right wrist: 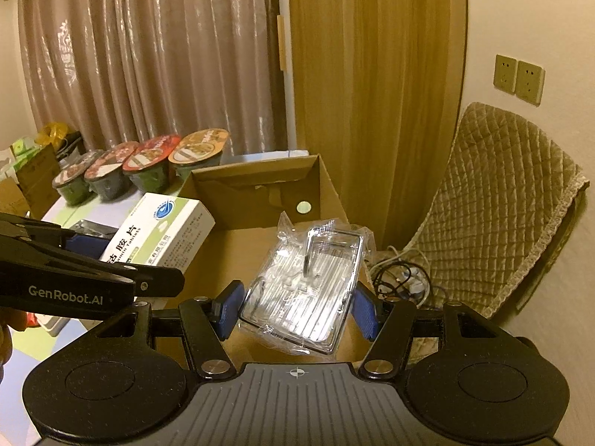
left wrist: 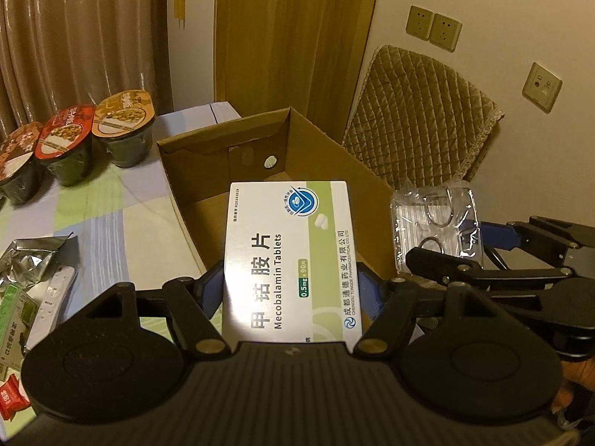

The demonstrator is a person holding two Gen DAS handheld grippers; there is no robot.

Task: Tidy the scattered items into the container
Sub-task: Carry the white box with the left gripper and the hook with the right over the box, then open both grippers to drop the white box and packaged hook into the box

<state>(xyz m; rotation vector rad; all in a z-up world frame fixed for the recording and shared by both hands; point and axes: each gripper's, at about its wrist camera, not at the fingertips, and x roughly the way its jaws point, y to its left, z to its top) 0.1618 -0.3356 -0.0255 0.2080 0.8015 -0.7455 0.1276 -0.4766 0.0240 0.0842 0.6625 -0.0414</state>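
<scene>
Cardboard box: sitting open on the tabletop, interior bare.
Left claw: gripping the tablet box above the cardboard box.
Right claw: clamping the plastic-wrapped clear case over the cardboard box.

Two close wrist views — shared cardboard box.

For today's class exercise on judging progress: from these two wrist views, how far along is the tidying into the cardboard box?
Done: nothing shows inside the cardboard box yet; its visible floor is bare.
In hand: the left gripper holds the tablet box over it, and the right gripper holds a plastic-wrapped clear case above the opening.
Left: both drops, then the foil packet, white remote and red sachet on the table.
</scene>
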